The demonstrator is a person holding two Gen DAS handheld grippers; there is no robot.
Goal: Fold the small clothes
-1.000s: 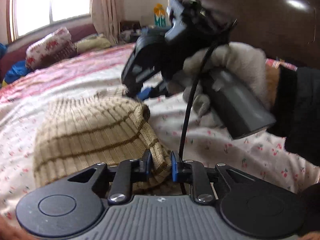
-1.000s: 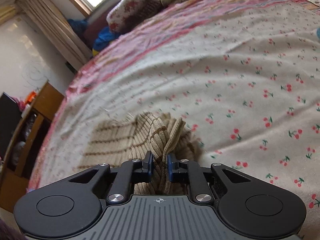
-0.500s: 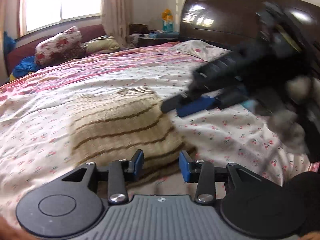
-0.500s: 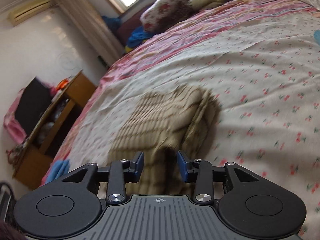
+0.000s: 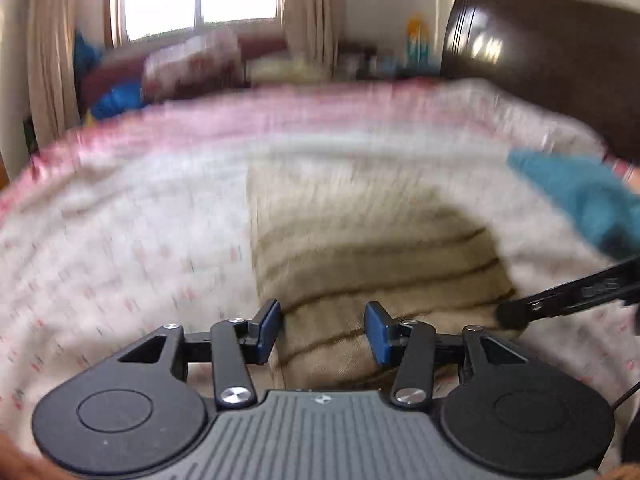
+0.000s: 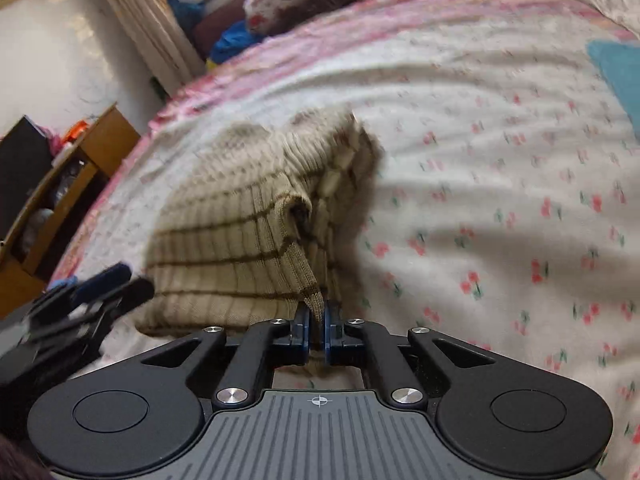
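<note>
Left cam: left gripper (image 5: 325, 330) is opening w/ nothing pinched, the striped sweater (image 5: 372, 248) flat on the bed (image 5: 120, 240) just ahead; right cam: right gripper (image 6: 316, 334) is shut tight on the sweater's near edge, so it's closer.

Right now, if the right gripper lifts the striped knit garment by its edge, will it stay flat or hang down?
The striped knit garment would probably droop: it already lies in soft folds. Its ribbed knit looks grippy, so the right gripper, shut on the edge, likely won't slip. It seems light.
</note>
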